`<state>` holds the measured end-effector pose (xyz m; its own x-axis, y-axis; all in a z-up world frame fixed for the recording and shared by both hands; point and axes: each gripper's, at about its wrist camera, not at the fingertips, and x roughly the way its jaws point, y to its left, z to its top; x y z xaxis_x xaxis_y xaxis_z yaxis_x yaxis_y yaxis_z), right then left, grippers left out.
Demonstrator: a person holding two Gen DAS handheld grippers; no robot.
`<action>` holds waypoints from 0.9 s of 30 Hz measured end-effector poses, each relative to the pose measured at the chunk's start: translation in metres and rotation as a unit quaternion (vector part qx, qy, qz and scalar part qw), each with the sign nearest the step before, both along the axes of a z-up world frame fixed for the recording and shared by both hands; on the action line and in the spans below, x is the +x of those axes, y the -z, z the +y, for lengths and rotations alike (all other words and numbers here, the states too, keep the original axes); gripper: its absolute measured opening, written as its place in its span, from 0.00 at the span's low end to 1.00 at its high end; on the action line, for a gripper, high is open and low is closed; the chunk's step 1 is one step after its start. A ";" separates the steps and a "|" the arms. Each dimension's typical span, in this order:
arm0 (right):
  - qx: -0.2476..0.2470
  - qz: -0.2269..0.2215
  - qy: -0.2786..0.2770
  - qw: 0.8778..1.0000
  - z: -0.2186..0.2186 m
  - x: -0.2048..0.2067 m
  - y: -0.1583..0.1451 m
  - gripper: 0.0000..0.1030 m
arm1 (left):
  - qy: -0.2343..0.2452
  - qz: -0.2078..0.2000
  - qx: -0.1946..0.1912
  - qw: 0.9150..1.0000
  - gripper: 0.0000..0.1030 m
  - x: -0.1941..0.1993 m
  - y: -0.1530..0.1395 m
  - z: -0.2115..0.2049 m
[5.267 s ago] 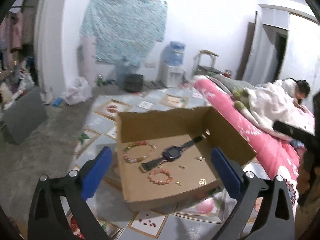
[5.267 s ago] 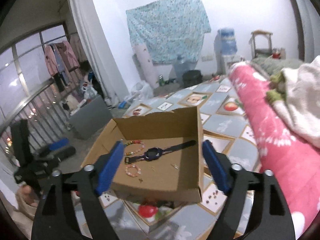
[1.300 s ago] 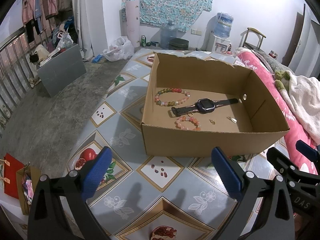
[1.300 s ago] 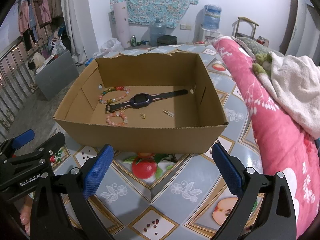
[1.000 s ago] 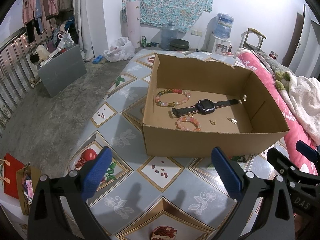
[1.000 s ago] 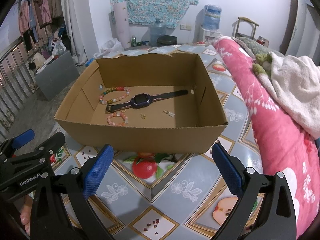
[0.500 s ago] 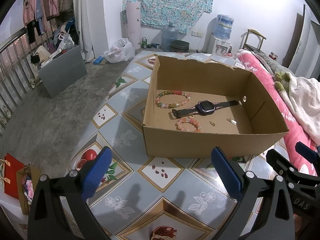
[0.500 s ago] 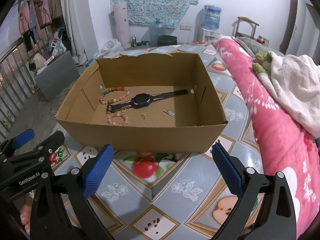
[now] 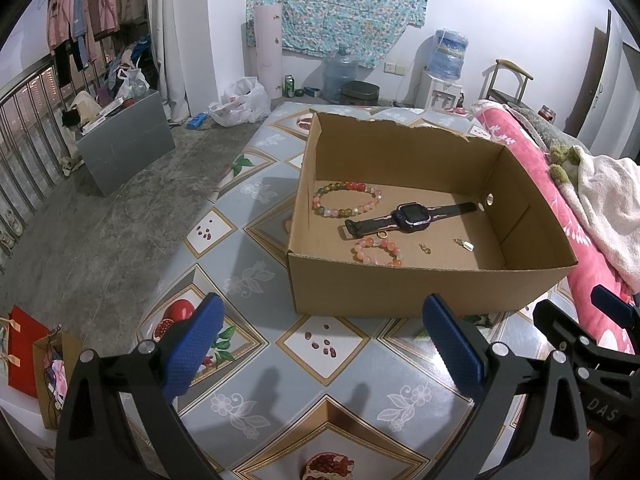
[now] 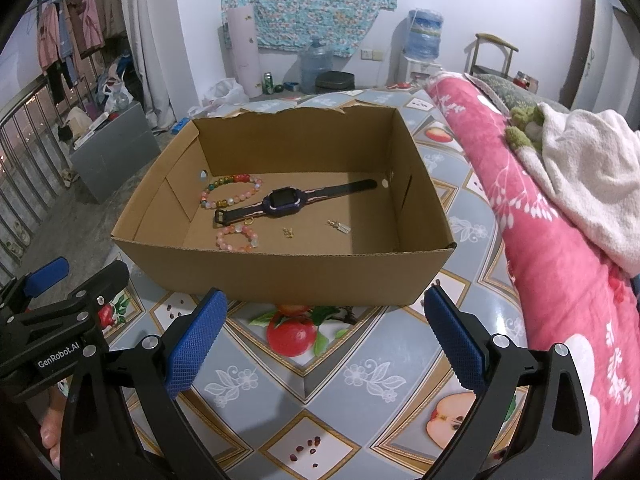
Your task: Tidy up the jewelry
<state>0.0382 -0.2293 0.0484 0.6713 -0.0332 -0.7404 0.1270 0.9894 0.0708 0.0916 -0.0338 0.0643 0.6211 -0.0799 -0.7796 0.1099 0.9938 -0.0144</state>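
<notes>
An open cardboard box (image 9: 400, 288) (image 10: 280, 272) stands on a fruit-patterned mat. Inside lie a multicoloured bead bracelet (image 9: 346, 200) (image 10: 231, 192), a dark watch (image 9: 412, 216) (image 10: 285, 200), a pink bead bracelet (image 9: 377, 250) (image 10: 237, 239), a small gold ring (image 9: 383, 235) and two small gold pieces (image 9: 425, 247) (image 10: 339, 227). My left gripper (image 9: 322, 344) is open and empty in front of the box's near wall. My right gripper (image 10: 324, 340) is open and empty, also in front of that wall.
A pink blanket (image 10: 560, 248) with a white towel (image 10: 592, 168) runs along the right. A grey box (image 9: 124, 140) stands on the concrete floor at left. Red and brown paper bags (image 9: 28, 352) sit at lower left. Water bottles (image 9: 448, 52) line the back wall.
Five seconds ago both grippers were close over the box; they have pulled back and now sit in front of it. Over the last second almost nothing has moved.
</notes>
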 end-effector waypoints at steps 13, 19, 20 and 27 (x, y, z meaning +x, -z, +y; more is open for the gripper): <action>0.000 -0.001 -0.003 1.000 0.002 0.002 -0.002 0.92 | -0.002 -0.004 0.000 1.000 0.95 0.003 -0.004 0.000; 0.001 0.001 -0.004 1.000 0.003 0.005 -0.003 0.92 | -0.003 -0.005 -0.001 1.000 0.95 0.009 -0.009 0.002; 0.000 0.001 -0.005 1.000 0.003 0.006 -0.003 0.92 | -0.003 -0.006 0.000 1.000 0.95 0.006 -0.008 0.003; 0.000 0.002 -0.009 1.000 0.001 0.013 -0.004 0.92 | -0.004 -0.006 -0.001 1.000 0.95 0.011 -0.010 0.003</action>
<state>0.0507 -0.2278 0.0527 0.6682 -0.0223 -0.7437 0.1102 0.9915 0.0693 0.1024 -0.0309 0.0747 0.6318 -0.0763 -0.7714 0.1022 0.9947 -0.0146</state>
